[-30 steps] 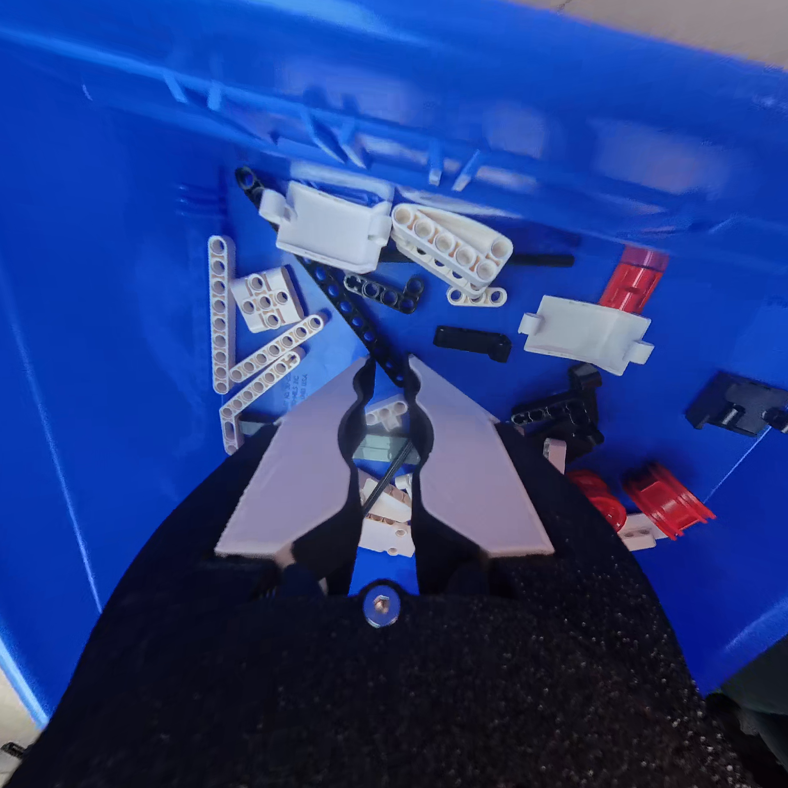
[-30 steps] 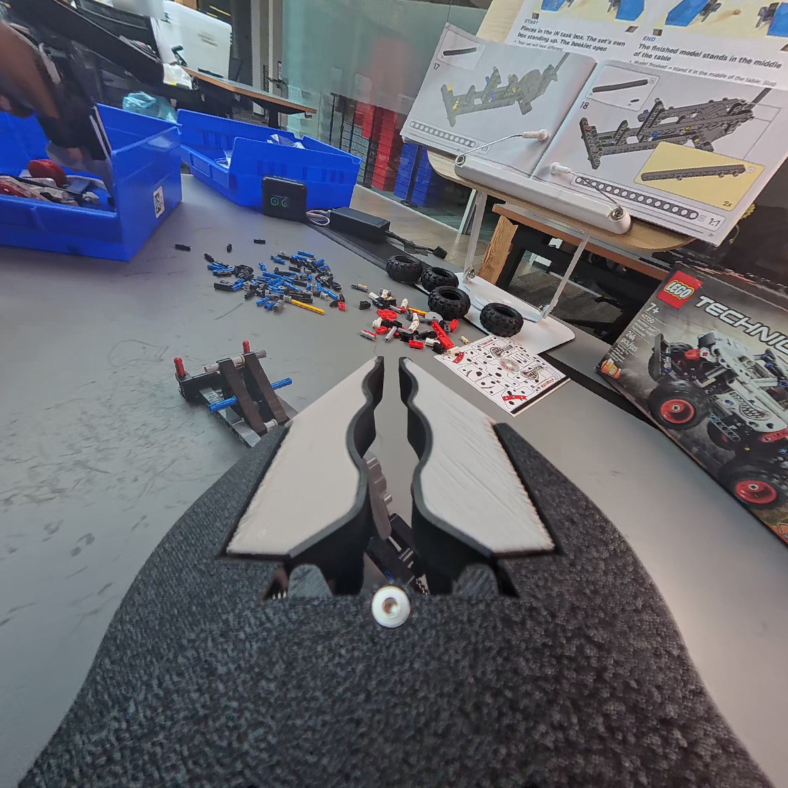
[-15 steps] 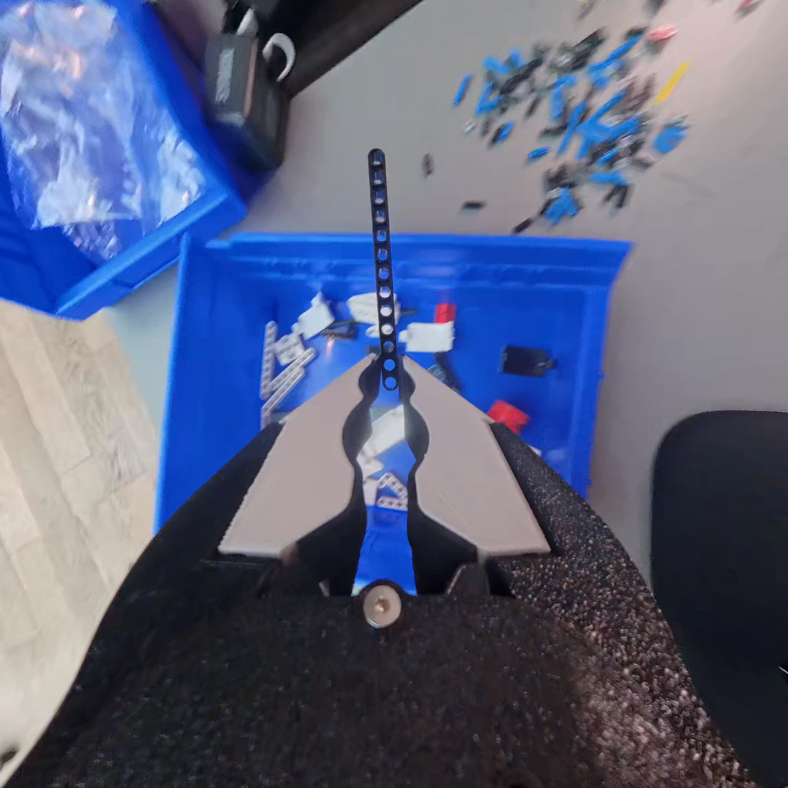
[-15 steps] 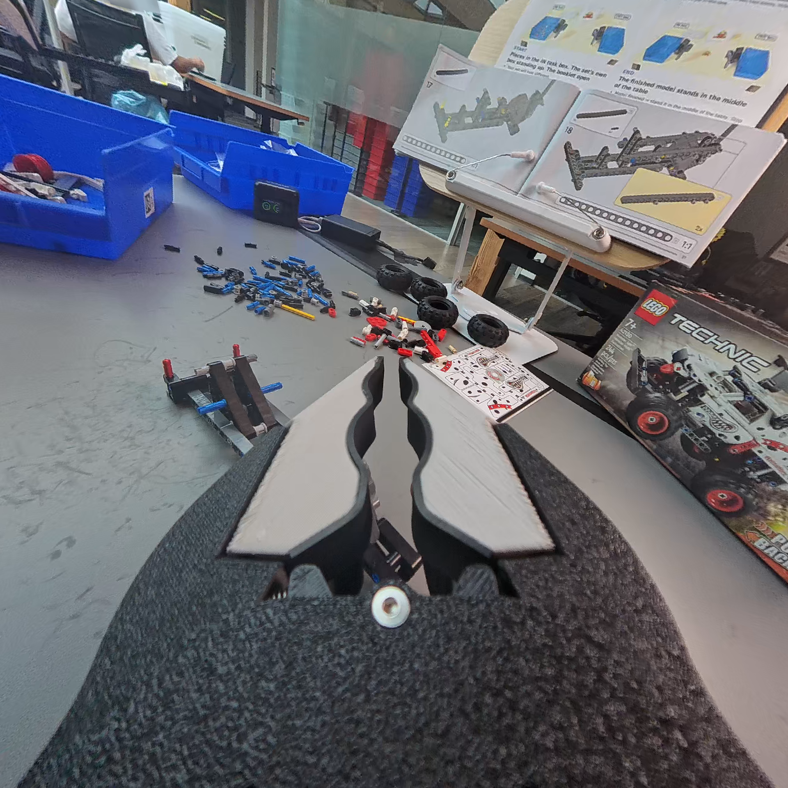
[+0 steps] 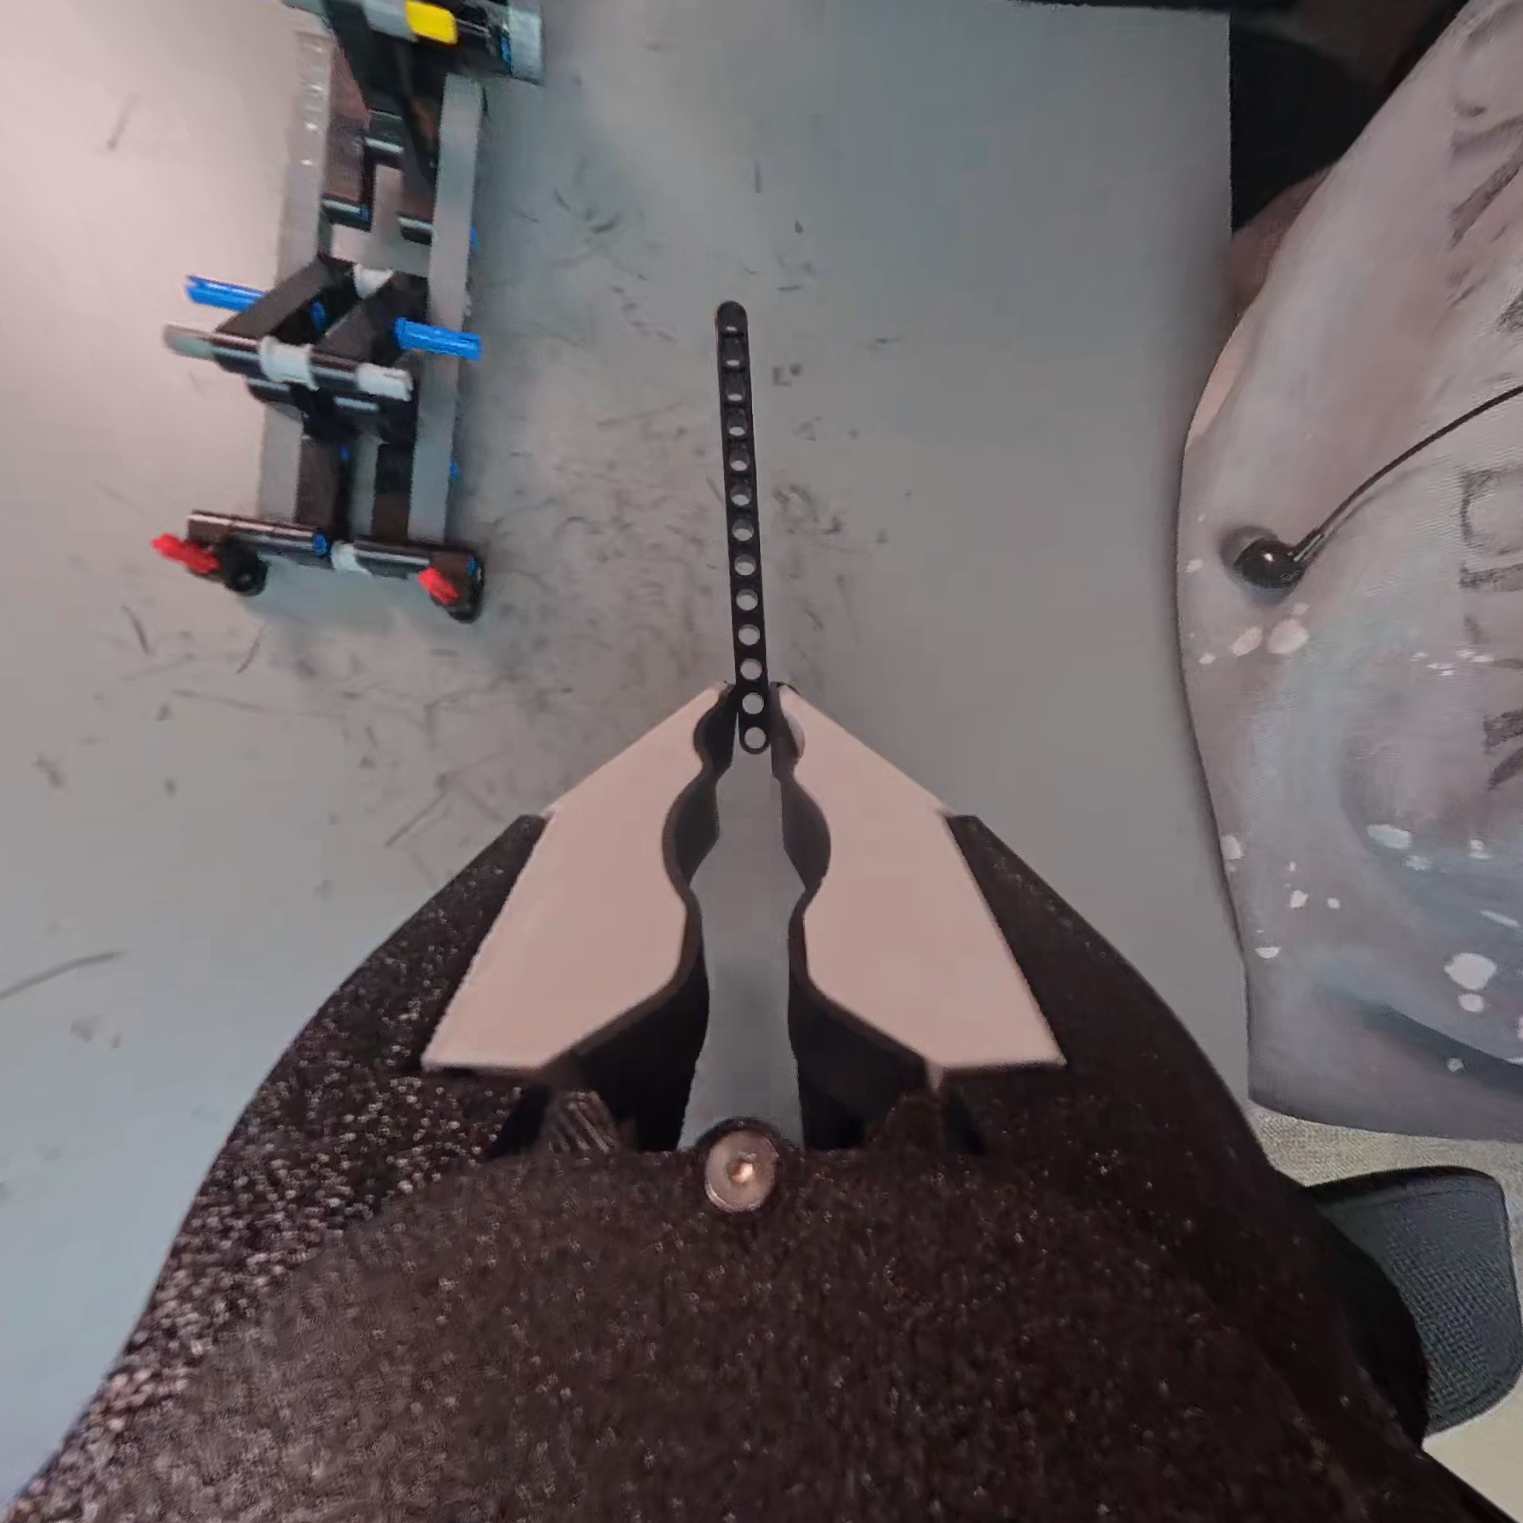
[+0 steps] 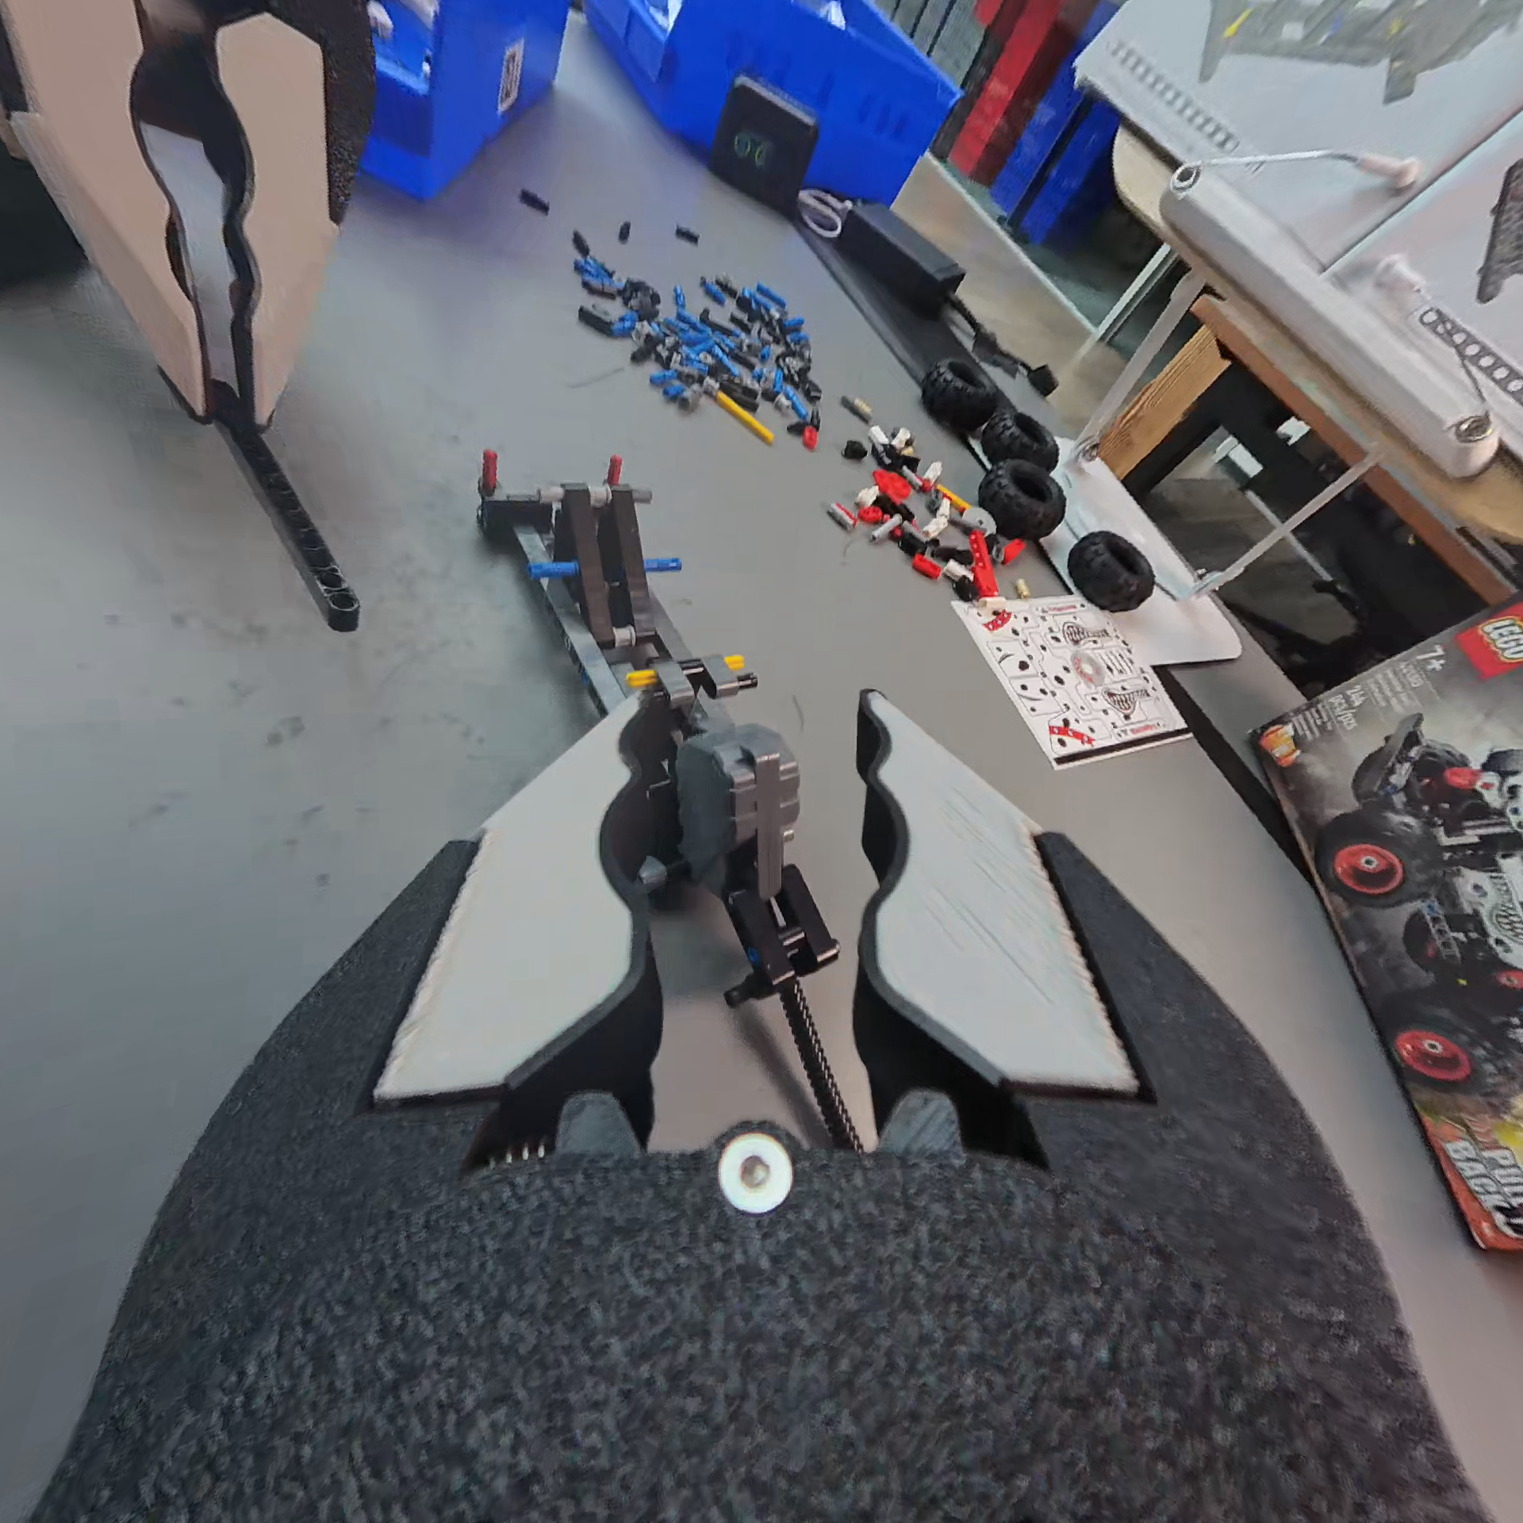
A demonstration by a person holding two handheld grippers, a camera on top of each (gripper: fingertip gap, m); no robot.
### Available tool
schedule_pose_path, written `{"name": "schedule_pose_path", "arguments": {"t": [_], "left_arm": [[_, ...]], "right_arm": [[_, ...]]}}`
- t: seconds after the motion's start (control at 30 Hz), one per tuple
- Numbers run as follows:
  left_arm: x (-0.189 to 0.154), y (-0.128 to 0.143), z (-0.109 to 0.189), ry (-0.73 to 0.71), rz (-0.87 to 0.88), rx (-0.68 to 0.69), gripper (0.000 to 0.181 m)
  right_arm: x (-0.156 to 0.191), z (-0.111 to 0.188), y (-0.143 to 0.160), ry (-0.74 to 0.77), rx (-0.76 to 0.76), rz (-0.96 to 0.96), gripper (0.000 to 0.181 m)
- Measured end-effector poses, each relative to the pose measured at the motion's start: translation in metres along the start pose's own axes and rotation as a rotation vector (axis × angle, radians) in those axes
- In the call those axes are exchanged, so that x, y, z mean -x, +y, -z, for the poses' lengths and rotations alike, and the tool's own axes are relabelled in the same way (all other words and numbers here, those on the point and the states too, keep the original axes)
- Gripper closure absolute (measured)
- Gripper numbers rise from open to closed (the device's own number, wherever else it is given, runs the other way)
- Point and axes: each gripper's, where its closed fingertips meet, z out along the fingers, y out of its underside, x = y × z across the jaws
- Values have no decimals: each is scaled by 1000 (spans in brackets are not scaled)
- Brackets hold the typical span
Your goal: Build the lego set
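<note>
My left gripper (image 5: pixel 752 700) is shut on one end of a long black holed beam (image 5: pixel 739 494), which sticks straight out over the grey table. The part-built dark chassis (image 5: pixel 346 387) lies up and to the left of the beam, apart from it. In the right wrist view the left gripper (image 6: pixel 227 408) hangs at top left with the beam (image 6: pixel 288 527) pointing down at the table. My right gripper (image 6: pixel 746 725) is open. The chassis's near end, with a grey block (image 6: pixel 738 803), lies between its fingers; the rest of the chassis (image 6: pixel 602 560) runs away from me.
Loose blue and black pins (image 6: pixel 709 346), red and white small parts (image 6: pixel 915 511), black tyres (image 6: pixel 1022 494) and a sticker sheet (image 6: pixel 1071 684) lie to the right. The set's box (image 6: pixel 1417 865), the booklet stand (image 6: pixel 1319 247) and blue bins (image 6: pixel 461 91) border the table. A person's clothing (image 5: pixel 1360 659) is on the right. The grippers' ends are close to 20 cm from one another.
My left gripper lifted the black beam out of the blue bin and carried it over to the table beside the chassis. My right gripper's jaws opened wide around the chassis's near end.
</note>
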Motion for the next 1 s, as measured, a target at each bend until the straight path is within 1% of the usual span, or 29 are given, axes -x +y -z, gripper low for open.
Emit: {"name": "schedule_pose_path", "arguments": {"t": [0.07, 0.1, 0.2, 0.3, 0.37, 0.4, 0.47, 0.5, 0.57, 0.63, 0.67, 0.77, 0.83, 0.9, 0.93, 1.0], "left_arm": [[1, -2, -12, 32, -23, 18, 172], [3, -2, -16, 43, -32, 25, 172], [16, 1, -20, 25, -48, 50, 170], [26, -7, -9, 18, -39, -11, 152], [36, -22, 7, 5, -13, -113, 146], [46, -31, 15, -20, 12, -178, 142], [68, -43, 23, -77, 74, -262, 136], [78, -44, 20, -91, 98, -261, 130], [92, -40, 10, -104, 118, -229, 125], [96, -39, -1, -66, 128, -208, 125], [94, -41, -6, -33, 136, -207, 128], [78, -47, -20, 65, 147, -196, 144], [71, -45, -30, 53, 114, -149, 147], [63, -45, -35, 43, 87, -136, 149], [58, -47, -35, 50, 79, -144, 150], [49, -49, -34, 56, 63, -163, 151]], "right_arm": [[4, 0, 11, -37, 71, 0, 126], [4, 0, 14, -35, 98, 10, 125], [5, -7, 26, -61, 204, 56, 121], [6, -19, 38, -103, 320, 131, 115], [7, -24, 48, -167, 404, 178, 115], [8, -26, 53, -211, 441, 217, 119], [11, -29, 58, -322, 478, 317, 130], [10, -32, 58, -370, 479, 375, 131], [9, -34, 58, -489, 481, 517, 135], [3, -38, 60, -587, 486, 690, 137], [-3, -41, 62, -614, 498, 779, 137], [-20, -55, 63, -637, 517, 1042, 136], [-28, -66, 61, -605, 518, 1182, 133], [-30, -72, 61, -575, 514, 1228, 129], [-31, -73, 60, -558, 505, 1225, 127], [-39, -71, 53, -475, 483, 1190, 117]]}}
